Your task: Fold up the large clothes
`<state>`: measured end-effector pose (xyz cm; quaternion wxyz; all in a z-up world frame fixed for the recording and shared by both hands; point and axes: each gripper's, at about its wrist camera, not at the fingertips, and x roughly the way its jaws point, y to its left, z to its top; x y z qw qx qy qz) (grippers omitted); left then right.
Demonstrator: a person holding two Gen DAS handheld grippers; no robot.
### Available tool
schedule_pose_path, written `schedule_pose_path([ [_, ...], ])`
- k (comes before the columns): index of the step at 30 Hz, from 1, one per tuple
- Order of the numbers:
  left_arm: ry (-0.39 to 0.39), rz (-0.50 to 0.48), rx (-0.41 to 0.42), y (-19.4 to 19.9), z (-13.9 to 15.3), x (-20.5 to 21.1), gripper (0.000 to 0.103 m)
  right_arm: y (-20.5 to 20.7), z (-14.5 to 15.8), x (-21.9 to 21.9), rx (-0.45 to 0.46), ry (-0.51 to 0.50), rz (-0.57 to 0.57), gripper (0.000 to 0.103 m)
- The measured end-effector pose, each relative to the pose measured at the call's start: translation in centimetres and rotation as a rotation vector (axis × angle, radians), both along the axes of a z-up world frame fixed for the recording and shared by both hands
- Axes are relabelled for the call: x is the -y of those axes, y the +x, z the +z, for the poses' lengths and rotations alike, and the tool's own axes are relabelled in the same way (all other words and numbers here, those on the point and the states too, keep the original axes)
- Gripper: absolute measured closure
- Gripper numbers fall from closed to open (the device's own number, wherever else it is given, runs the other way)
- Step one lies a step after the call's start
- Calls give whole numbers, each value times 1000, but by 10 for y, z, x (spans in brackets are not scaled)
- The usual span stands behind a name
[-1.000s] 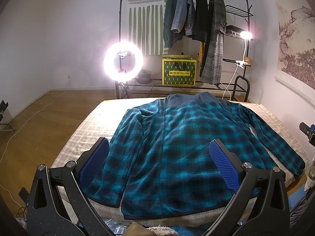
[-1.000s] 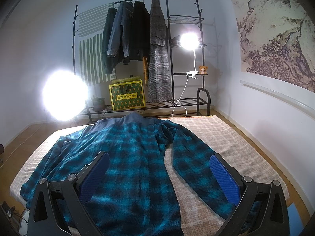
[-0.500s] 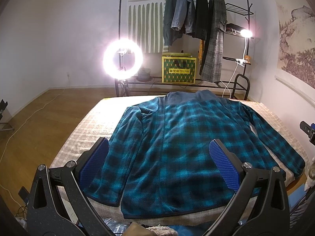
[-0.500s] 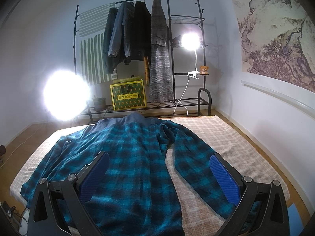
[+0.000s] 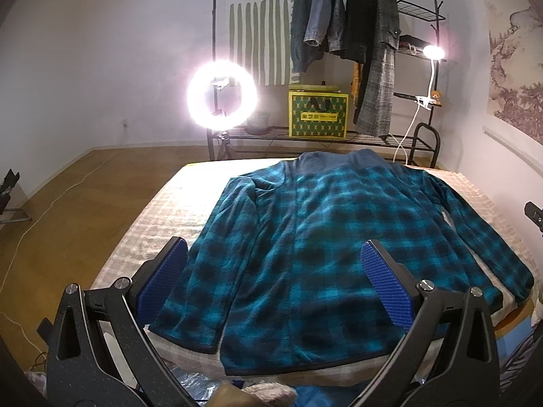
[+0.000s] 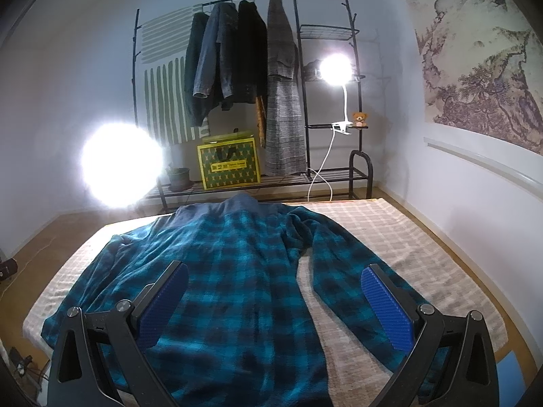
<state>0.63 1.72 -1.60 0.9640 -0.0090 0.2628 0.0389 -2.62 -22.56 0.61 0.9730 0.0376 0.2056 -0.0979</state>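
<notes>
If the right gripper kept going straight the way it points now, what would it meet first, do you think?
Probably the plaid jacket spread on the bed; the right gripper, jaws open, aims at its body, though depth is unclear.

Ring light (image 5: 221, 94), clothes rack (image 6: 244, 78), yellow box (image 5: 318, 115)

Fuzzy fleece plaid jacket (image 5: 325, 244) on woven checked bed cover (image 5: 163, 224); glossy wood floor (image 5: 68, 196).
</notes>
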Motion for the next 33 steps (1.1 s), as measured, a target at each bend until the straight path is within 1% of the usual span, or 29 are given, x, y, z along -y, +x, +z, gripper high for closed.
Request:
schedule_pose_path([
  [4, 1, 20, -19, 4, -4, -10, 0, 5, 0, -8, -3, 4, 31, 0],
  [9, -32, 9, -63, 21, -11, -40, 0, 17, 2, -23, -19, 33, 100, 0],
  [12, -43, 7, -37, 28, -13, -63, 1, 27, 6, -34, -19, 55, 150, 0],
  [14, -30, 19, -30, 35, -16, -79, 9, 38, 13, -43, -9, 62, 185, 1],
  [15, -26, 30, -42, 40, -17, -87, 11, 40, 15, -46, -5, 67, 200, 2],
  [16, -34, 34, -64, 46, -20, -96, 16, 47, 19, -51, 0, 77, 224, 4],
  [17, -61, 32, -95, 54, -23, -107, 20, 52, 21, -55, 2, 81, 237, 5],
  [19, -138, 40, -157, 69, -34, -132, 29, 63, 25, -65, 8, 86, 272, 6],
  [20, -163, 49, -178, 74, -39, -143, 35, 68, 27, -71, 11, 84, 286, 6],
  [22, -211, 83, -223, 84, -53, -166, 41, 77, 28, -85, 21, 82, 322, 6],
  [24, -260, 115, -269, 93, -71, -187, 42, 86, 28, -96, 39, 86, 360, 6],
  [27, -359, 110, -348, 102, -100, -210, 43, 96, 20, -114, 64, 90, 408, 6],
  [28, -391, 112, -375, 105, -110, -215, 43, 99, 16, -118, 62, 92, 418, 6],
  [30, -451, 115, -425, 113, -128, -225, 44, 105, 4, -126, 38, 95, 449, 11],
  [31, -473, 113, -441, 118, -135, -226, 48, 107, -1, -128, 18, 97, 464, 15],
  [32, -493, 109, -459, 123, -142, -228, 55, 109, -5, -129, -4, 103, 482, 18],
  [33, -514, 108, -479, 130, -150, -230, 58, 111, -9, -130, -23, 111, 502, 19],
])
